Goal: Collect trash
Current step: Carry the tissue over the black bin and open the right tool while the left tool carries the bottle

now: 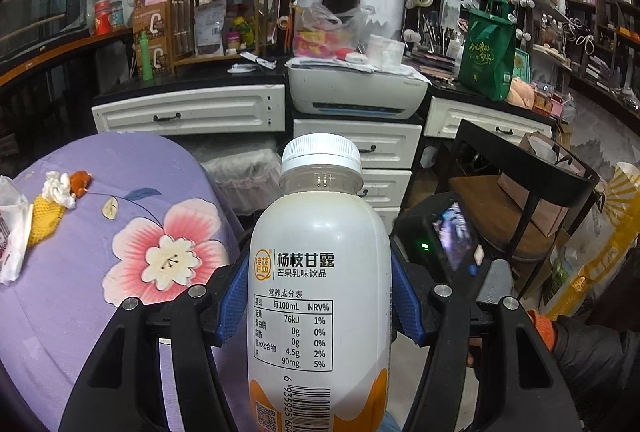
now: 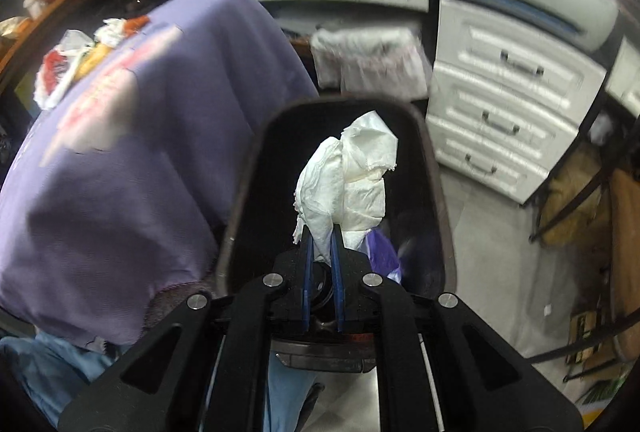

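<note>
I have two pieces of trash in hand. My right gripper [image 2: 320,240] is clamped on a crumpled tissue [image 2: 352,175], hanging over the open black bin [image 2: 240,191] beside the purple-covered table [image 2: 160,151]. My left gripper [image 1: 320,296] grips a capped bottle [image 1: 320,272] upright. More scraps [image 1: 56,191] lie on the table. Next, I judge, the right jaws should open to drop the tissue, then the bottle follows.

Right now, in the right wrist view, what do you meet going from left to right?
Purple cloth → black bin → white tissue, held over the bin by the right hand-held gripper → white drawers.
</note>
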Motion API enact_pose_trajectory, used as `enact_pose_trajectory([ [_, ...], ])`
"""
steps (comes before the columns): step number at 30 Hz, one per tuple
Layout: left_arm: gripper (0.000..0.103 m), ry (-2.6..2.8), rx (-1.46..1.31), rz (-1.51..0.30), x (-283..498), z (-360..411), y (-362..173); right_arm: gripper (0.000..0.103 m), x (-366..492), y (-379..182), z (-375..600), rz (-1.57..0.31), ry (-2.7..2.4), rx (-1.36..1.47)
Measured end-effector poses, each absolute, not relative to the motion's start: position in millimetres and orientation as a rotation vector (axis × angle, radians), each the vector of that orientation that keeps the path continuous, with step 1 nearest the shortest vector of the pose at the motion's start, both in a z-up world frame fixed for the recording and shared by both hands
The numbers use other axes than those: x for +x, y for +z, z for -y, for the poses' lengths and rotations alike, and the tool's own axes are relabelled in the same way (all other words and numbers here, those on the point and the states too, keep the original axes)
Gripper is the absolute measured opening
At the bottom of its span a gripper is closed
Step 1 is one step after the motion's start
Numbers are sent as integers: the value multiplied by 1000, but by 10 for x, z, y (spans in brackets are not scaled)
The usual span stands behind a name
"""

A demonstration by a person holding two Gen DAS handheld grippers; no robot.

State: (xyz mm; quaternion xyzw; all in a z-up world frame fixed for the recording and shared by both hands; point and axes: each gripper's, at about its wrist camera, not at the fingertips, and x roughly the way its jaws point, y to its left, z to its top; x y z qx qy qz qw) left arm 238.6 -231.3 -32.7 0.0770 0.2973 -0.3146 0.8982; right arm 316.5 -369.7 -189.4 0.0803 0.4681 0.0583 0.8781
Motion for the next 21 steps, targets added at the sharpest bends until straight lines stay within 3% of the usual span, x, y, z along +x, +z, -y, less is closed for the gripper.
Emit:
enact_pose_trajectory([
  [4, 61, -650, 167, -641, 2404, 2388, -443, 10, 3295, -2114, 3697, -1011, 98, 171],
  [6, 61, -647, 168, -652, 2426, 2401, -483, 16, 3321, -2182, 3717, -1023, 78, 172],
  [9, 61, -642, 176, -671, 2458, 2419, -554, 35, 3286, -2198, 3778, -1014, 55, 193],
  [21, 61, -663, 217, -748, 2632, 2681, -837, 36, 2844, -1639, 4233, -853, -94, 235],
])
